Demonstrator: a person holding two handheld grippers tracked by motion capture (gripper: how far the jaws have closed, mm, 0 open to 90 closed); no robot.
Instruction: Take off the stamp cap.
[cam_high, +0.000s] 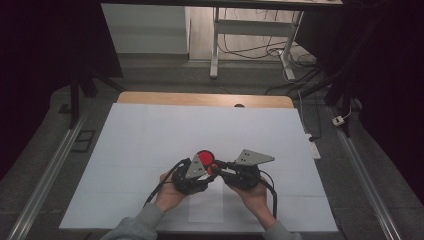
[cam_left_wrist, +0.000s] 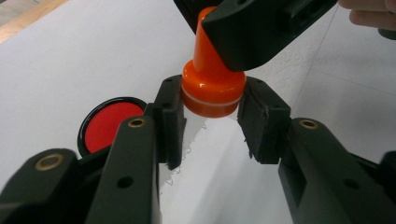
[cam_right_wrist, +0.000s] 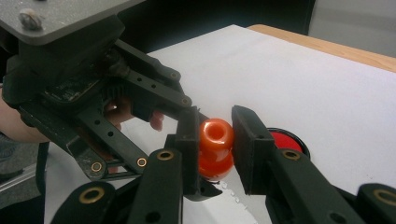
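Observation:
An orange stamp (cam_high: 213, 169) hangs just above the white table cover, between both grippers. My right gripper (cam_right_wrist: 217, 122) is shut on the stamp's rounded handle (cam_right_wrist: 216, 134). My left gripper (cam_left_wrist: 212, 108) comes from the opposite side, its pads pressed against the two sides of the stamp's wide round base (cam_left_wrist: 214, 91). In the high view the left gripper (cam_high: 209, 172) and right gripper (cam_high: 219, 167) meet tip to tip near the table's front middle. A round black ink pad (cam_high: 204, 158) with a red face (cam_left_wrist: 109, 125) lies open on the cover just behind them, also (cam_right_wrist: 286, 140).
The white cover (cam_high: 150, 135) spans the table, with a wooden edge (cam_high: 200, 99) at the far side. A sheet of paper (cam_high: 205, 207) lies near the front edge between the forearms. Beyond the table stand desk legs (cam_high: 215, 45) and floor cables (cam_high: 280, 50).

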